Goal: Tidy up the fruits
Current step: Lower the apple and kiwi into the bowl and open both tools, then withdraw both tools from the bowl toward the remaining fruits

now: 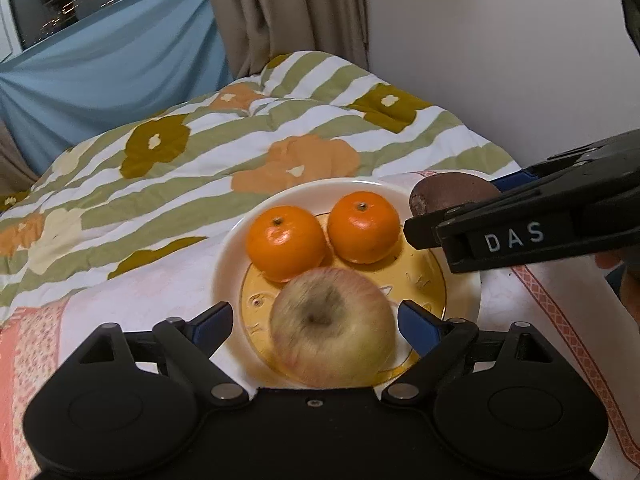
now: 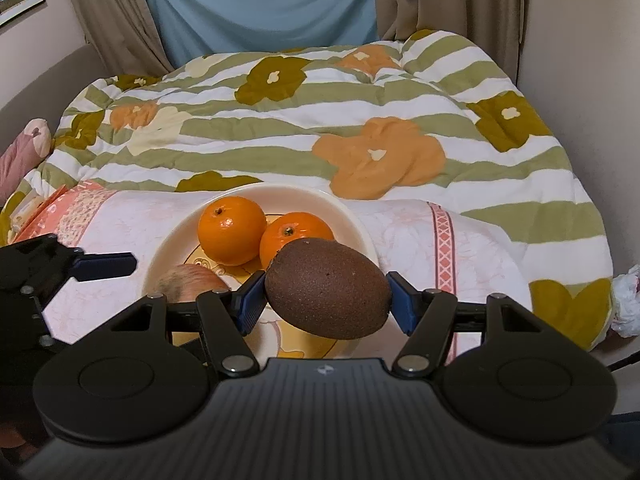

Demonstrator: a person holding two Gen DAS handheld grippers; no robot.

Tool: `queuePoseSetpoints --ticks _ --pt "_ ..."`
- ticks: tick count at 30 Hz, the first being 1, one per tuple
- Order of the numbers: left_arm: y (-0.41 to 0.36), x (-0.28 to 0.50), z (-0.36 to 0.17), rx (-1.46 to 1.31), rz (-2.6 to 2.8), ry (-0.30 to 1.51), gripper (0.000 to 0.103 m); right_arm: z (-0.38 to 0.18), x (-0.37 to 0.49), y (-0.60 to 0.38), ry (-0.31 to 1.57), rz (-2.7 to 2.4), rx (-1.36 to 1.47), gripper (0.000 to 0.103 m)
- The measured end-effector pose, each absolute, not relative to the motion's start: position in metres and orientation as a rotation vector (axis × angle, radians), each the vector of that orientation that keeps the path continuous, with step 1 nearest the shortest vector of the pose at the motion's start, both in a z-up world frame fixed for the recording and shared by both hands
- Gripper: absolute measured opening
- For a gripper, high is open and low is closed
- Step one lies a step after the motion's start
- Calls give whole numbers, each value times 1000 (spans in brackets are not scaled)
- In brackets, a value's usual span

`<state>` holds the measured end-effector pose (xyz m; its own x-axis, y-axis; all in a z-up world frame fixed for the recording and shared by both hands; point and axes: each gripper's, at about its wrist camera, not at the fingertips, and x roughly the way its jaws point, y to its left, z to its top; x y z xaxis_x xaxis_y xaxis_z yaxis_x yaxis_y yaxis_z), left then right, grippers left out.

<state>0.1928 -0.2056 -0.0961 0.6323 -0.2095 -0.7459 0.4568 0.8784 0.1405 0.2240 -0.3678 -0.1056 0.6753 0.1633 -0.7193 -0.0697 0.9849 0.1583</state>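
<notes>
Fruit sits on a plate (image 1: 224, 264) lying on a pink-bordered cloth (image 2: 404, 232) at the bed's near edge, in front of a flowered quilt (image 2: 304, 120). Two oranges (image 1: 285, 237) (image 1: 363, 227) lie side by side on the plate's far half. An apple (image 1: 332, 326) rests on the near half, between the fingers of the left gripper (image 1: 320, 320), whose jaws stand spread with gaps on both sides; the apple looks blurred, so whether it lies quite still is hard to say. The right gripper (image 2: 326, 300) clamps a kiwi (image 2: 328, 288) end to end, above the plate's right side, just beside the oranges.
</notes>
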Motion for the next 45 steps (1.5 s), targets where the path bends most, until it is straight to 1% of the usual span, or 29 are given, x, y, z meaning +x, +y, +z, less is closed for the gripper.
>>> queuePoseSetpoints --ticks 10,19,22,23,25,26,27,36,45 --pt "-181 178 -90 271 -315 823 93 -123 235 -358 871 199 195 79" --pt "-170 171 -89 259 -281 827 93 -134 234 -359 857 223 199 79" --pt "-170 169 -90 275 -276 829 93 -136 233 -360 848 228 185 80" --pt "-170 169 -90 275 -274 830 93 -136 232 -362 838 232 182 84" --pt "-168 167 -91 274 -269 834 93 -134 228 -362 812 240 177 91" --pt "-167 166 -90 276 -264 835 93 -131 226 -361 796 239 174 98" --pt "-167 164 -89 281 -260 835 93 -128 224 -361 785 228 168 103" --pt "-156 146 -74 245 -249 812 94 -102 198 -358 745 185 157 103" --pt "-138 122 -41 233 -258 723 94 -55 154 -335 666 115 80 103"
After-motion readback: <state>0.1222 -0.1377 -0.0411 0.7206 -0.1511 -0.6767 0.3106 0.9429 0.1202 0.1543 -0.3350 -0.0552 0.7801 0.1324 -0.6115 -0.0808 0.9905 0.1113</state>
